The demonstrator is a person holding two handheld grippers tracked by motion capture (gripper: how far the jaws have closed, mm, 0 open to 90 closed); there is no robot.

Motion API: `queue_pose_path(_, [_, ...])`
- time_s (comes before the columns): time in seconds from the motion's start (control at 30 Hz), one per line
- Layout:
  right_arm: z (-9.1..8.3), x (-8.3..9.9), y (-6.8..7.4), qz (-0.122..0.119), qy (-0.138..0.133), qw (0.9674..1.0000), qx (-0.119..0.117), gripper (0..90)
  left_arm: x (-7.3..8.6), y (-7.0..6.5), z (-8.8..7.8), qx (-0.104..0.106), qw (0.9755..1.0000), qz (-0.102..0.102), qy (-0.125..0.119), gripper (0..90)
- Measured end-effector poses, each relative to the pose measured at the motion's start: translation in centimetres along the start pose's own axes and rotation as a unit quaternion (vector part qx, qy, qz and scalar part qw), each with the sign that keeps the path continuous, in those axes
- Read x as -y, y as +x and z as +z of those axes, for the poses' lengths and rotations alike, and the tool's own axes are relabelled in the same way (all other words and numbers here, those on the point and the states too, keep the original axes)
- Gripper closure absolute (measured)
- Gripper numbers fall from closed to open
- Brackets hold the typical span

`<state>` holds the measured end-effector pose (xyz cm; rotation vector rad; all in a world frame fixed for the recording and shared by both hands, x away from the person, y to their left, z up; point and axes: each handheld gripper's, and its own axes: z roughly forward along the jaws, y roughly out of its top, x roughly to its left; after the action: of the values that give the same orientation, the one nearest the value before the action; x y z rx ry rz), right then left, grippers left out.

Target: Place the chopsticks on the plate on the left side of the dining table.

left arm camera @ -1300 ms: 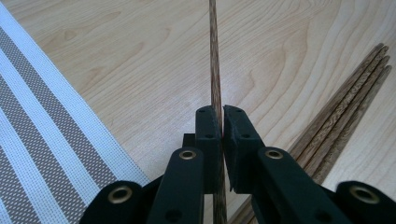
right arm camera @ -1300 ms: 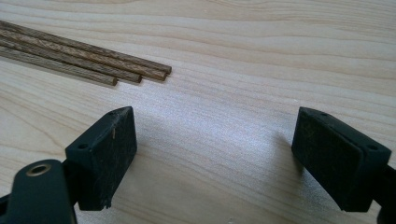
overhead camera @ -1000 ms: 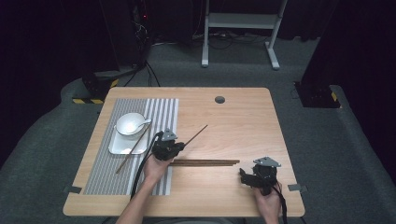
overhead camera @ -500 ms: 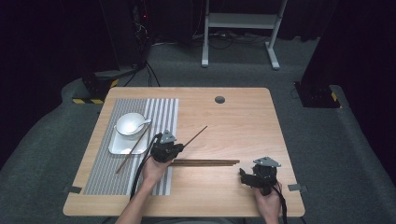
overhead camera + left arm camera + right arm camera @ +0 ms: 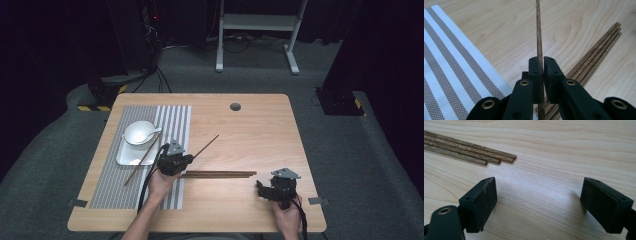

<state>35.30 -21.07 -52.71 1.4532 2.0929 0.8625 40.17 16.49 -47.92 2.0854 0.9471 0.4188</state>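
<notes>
On grey carpet, wooden table (image 5: 260,125)

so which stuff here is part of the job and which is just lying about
In the job:
- left gripper, shut on one chopstick
- chopstick pile on the table
- chopstick leaning on the tray
- striped mat

Lying about:
- right gripper, open over bare table
- bowl with spoon

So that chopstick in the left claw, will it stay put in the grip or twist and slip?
The chopstick looks stiff: it runs dead straight out past the left claw, so sag seems unlikely. It is thin and round, pinched at one spot between narrow pads, so it may pivot or slide. Set down, it would probably roll on the bare table more easily than on the mat.
</notes>
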Motion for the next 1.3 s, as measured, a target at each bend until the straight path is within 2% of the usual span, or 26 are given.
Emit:
queue_pose_path(0.3, [0.0, 0.0, 0.0, 0.000, 0.000, 1.0000, 0.000, 13.8, 0.1, 0.3, -0.8, -0.007, 1.0000, 0.002, -0.001, 84.4])
queue_pose_path(0.7, [0.0, 0.0, 0.0, -0.001, 0.000, 1.0000, 0.000, 13.8, 0.9, 1.0, -1.6, -0.009, 0.9999, -0.013, -0.005, 84.4])
queue_pose_path(1.3, [0.0, 0.0, 0.0, 0.000, 0.000, 1.0000, 0.000, 13.8, 0.8, 1.5, -2.6, -0.016, 0.9997, -0.013, -0.013, 84.3])
